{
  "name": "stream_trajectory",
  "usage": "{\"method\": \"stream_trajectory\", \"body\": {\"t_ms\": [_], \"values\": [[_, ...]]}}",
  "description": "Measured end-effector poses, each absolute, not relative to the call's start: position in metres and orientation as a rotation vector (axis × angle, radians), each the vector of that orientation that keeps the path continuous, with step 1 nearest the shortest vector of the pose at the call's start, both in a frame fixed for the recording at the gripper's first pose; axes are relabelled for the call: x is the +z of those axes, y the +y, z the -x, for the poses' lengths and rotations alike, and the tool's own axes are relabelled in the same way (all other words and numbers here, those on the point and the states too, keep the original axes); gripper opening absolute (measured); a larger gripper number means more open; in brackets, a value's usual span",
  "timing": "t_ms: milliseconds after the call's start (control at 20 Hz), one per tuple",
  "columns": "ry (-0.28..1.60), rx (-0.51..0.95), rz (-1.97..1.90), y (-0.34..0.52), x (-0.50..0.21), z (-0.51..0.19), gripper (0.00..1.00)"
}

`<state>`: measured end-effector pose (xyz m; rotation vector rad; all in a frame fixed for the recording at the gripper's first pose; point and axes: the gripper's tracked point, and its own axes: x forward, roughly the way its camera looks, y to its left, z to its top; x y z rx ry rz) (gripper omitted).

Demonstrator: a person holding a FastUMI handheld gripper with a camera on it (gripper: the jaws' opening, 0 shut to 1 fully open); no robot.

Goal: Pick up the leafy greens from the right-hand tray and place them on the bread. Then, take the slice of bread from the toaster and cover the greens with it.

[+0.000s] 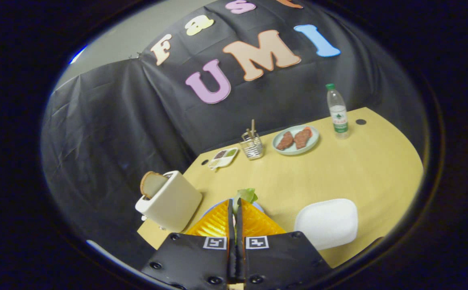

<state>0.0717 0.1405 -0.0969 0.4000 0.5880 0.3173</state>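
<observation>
With the gripper nearly closed, both fingers pinching the leafy greens that sprout past their tips, you lower them onto the blue plate beneath before parting; the bread slice waits in the toaster.

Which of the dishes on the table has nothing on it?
The white tray just right of the tongs, which are shut on the leafy greens. The round plate farther back holds food, and the small divided dish has filled compartments.
</observation>
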Motion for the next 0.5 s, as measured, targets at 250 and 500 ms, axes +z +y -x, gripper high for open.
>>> {"method": "stream_trajectory", "body": {"t_ms": [250, 500], "values": [[0.614, 0.436, -0.443, 0.217, -0.106, -0.076, 0.03], [0.652, 0.448, -0.470, 0.251, -0.129, -0.082, 0.03]]}}
